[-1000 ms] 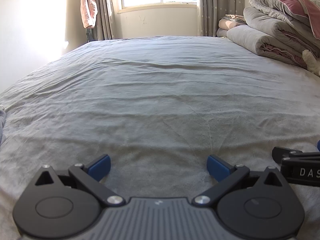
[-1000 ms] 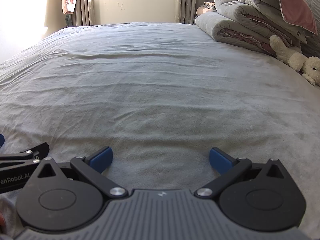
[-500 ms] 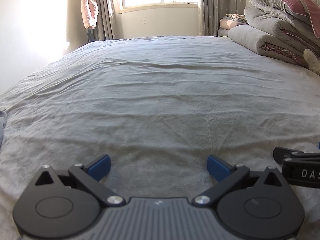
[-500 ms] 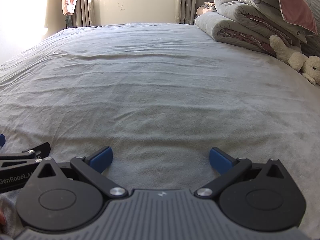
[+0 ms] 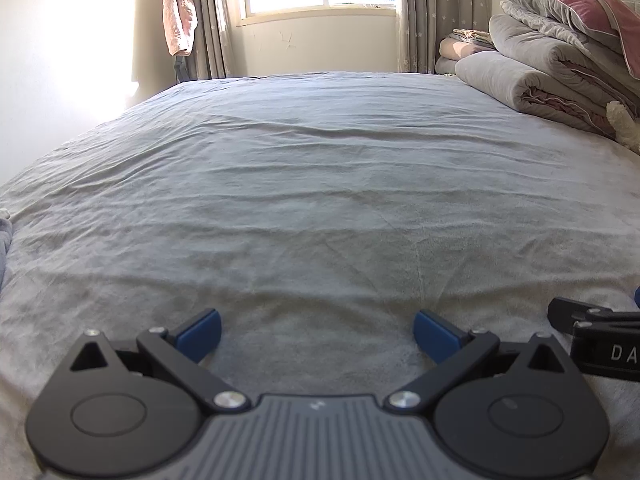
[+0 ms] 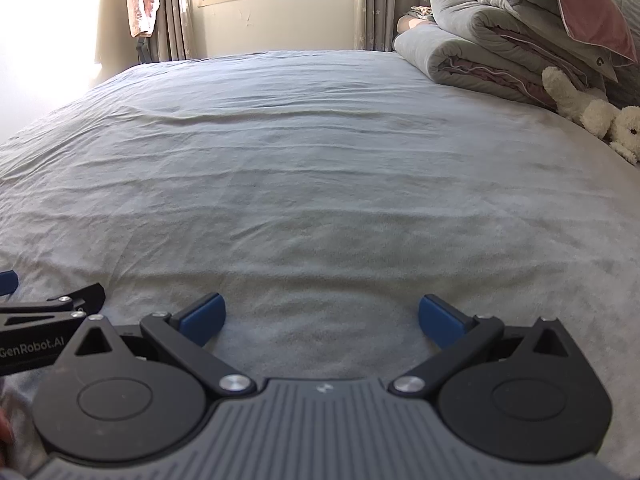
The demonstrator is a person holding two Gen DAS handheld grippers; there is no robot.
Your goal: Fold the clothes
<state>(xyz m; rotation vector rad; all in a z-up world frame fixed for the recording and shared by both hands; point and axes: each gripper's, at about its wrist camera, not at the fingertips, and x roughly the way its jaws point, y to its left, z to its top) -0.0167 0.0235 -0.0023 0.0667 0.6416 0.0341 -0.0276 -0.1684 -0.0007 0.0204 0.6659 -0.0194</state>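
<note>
While both hover low over the grey bedsheet (image 5: 320, 184), left gripper (image 5: 316, 334) and right gripper (image 6: 320, 320) gape wide, holding nothing.

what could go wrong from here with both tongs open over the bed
1. No garment lies ahead of the left tongs or right tongs; closing now would likely pinch the grey bedsheet instead.
2. The tongs sit close side by side, so swinging inward could knock them together.
3. A bluish cloth shows only at the left view's edge; reaching for it blind may give a poor grip.
</note>
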